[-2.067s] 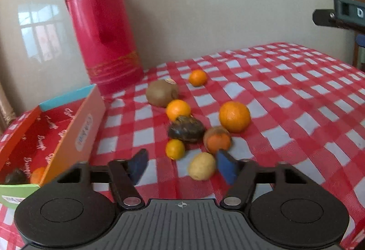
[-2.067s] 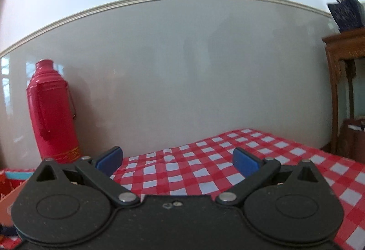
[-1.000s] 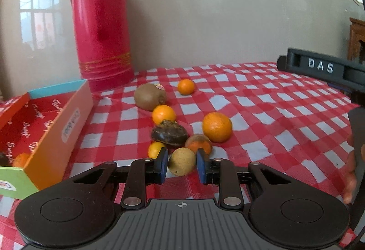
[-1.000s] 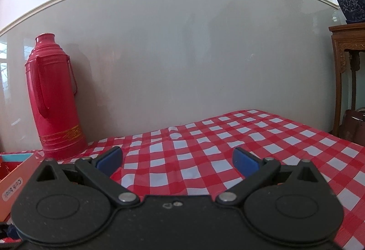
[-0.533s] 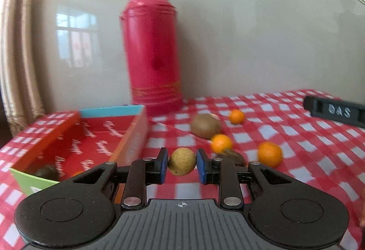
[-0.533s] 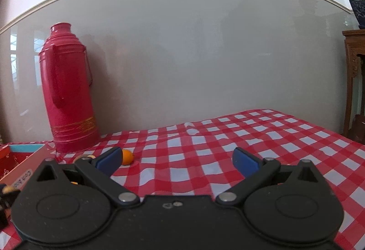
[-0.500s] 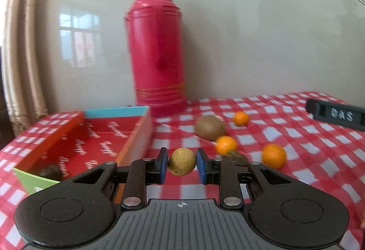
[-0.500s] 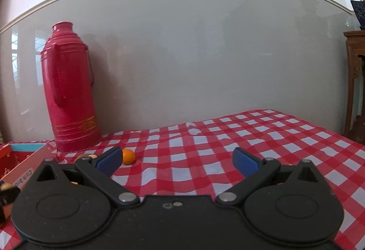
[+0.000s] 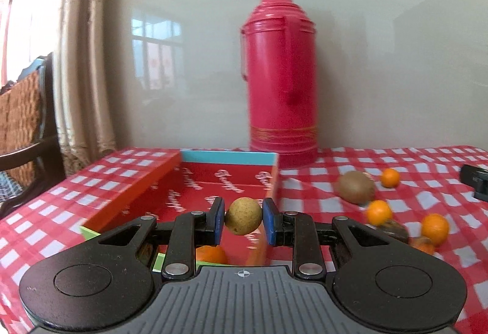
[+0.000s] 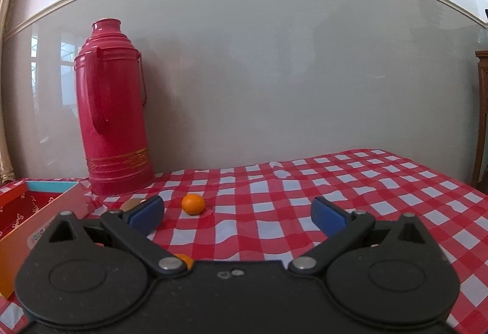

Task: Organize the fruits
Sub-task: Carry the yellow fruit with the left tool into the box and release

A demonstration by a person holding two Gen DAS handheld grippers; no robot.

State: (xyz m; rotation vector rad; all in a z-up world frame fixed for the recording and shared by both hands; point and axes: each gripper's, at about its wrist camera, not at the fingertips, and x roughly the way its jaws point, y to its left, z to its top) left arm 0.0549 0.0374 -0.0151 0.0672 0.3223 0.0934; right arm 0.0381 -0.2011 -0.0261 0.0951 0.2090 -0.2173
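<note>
My left gripper [image 9: 243, 220] is shut on a small yellow-brown round fruit [image 9: 243, 220] and holds it above the near end of the red cardboard box [image 9: 134, 200]. An orange [image 9: 210, 254] and a dark fruit [image 9: 145, 251] lie in the box beneath the fingers. To the right on the checked cloth lie a kiwi [image 9: 355, 187], several oranges [image 9: 379, 211] and a dark brown fruit [image 9: 395, 229]. My right gripper [image 10: 238, 213] is open with nothing between its fingers; a small orange [image 10: 192, 204] lies ahead of it, and the box [image 10: 42, 215] shows at its left.
A tall red thermos [image 9: 279, 78] stands against the wall behind the box; it is also in the right wrist view as the thermos [image 10: 114, 123]. A wooden chair [image 9: 23, 133] stands off the table's left edge. A black device [image 9: 475, 181] pokes in at the right.
My left gripper closed on the yellow-brown fruit, lifted it off the cloth and swung left over the box. The right gripper drifted left, bringing the small orange and the box into its view.
</note>
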